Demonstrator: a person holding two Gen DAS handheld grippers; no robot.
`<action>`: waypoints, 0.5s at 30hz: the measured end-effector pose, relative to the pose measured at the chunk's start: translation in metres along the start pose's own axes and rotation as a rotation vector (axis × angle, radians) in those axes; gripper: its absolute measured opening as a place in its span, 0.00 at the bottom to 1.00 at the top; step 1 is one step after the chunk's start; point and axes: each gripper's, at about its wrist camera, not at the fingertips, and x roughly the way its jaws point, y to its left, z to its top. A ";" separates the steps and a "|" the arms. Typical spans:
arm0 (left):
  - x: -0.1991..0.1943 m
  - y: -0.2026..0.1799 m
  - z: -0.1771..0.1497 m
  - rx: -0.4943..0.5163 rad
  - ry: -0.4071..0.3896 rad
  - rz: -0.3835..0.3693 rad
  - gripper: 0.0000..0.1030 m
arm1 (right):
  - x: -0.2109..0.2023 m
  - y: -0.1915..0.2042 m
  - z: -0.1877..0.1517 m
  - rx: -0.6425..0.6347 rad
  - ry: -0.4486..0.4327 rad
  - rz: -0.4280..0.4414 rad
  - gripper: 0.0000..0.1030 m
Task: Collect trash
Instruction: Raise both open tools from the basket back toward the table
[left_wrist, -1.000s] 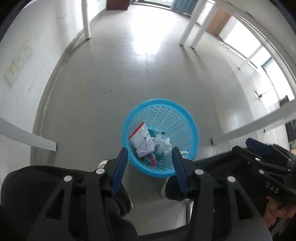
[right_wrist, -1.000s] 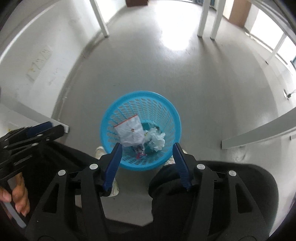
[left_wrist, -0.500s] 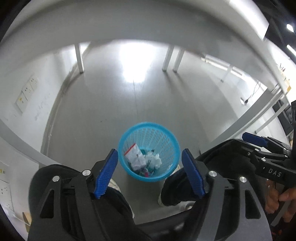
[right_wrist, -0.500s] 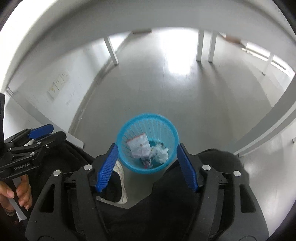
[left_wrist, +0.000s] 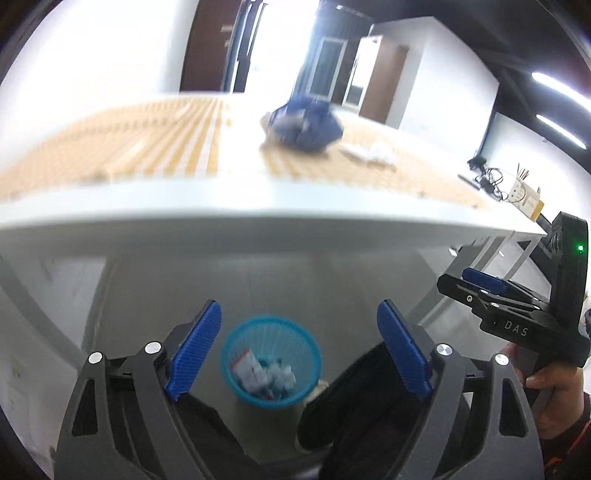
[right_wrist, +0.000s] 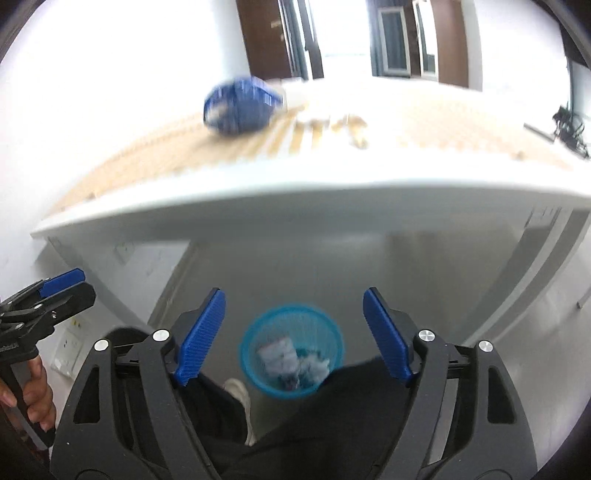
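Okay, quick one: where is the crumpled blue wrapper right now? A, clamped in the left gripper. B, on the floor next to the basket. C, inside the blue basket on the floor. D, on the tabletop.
D: the blue wrapper lies on the tabletop, above the basket on the floor; both grippers are open and empty.

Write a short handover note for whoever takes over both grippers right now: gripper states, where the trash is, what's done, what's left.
Left gripper: open, empty, jaws just opening.
Right gripper: open, empty, jaws just opening.
Blue basket on the floor under the table edge holds a white packet and crumpled paper.
Left: blue crumpled wrapper and white scraps on the tabletop.
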 end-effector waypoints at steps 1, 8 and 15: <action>-0.004 -0.004 0.007 0.008 -0.016 0.001 0.86 | -0.005 -0.001 0.005 0.002 -0.017 0.001 0.73; -0.011 -0.010 0.041 0.044 -0.094 0.000 0.94 | -0.012 -0.008 0.037 0.030 -0.076 0.011 0.76; -0.005 -0.004 0.071 0.050 -0.110 0.006 0.94 | -0.002 -0.018 0.067 0.033 -0.092 0.013 0.85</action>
